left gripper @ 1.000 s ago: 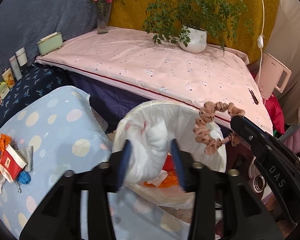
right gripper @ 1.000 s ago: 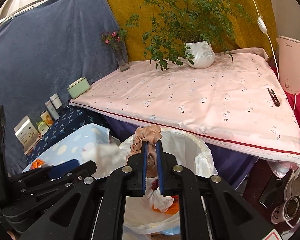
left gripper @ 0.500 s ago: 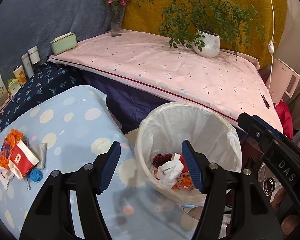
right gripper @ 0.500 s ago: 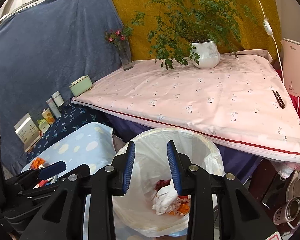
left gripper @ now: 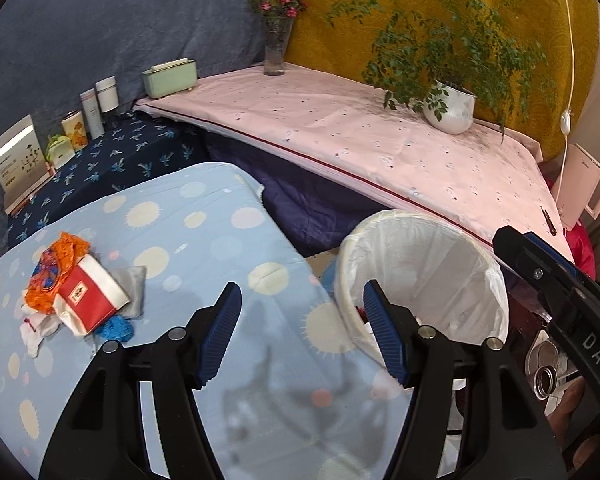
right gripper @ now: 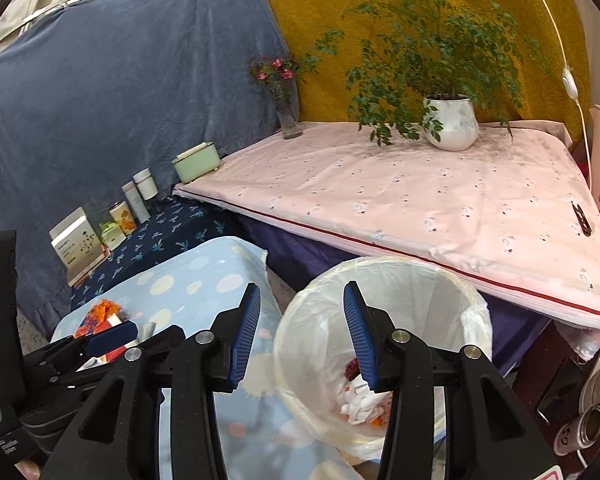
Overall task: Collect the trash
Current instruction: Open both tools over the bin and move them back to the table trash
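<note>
remaining trash — a red-and-white carton amid orange scraps (left gripper: 82,294) — lies left of the empty, wide left jaws (left gripper: 298,336) on the blue dotted desk (left gripper: 204,240); right jaws (right gripper: 300,334), opening and empty, hang farther off by the white-lined bin (right gripper: 384,280).

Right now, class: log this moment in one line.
left hand-held gripper: open, empty | right hand-held gripper: opening, empty | trash pile: on cloth

Both wrist cams angled down, close – share bin (left gripper: 420,264), pink table (right gripper: 420,200).
</note>
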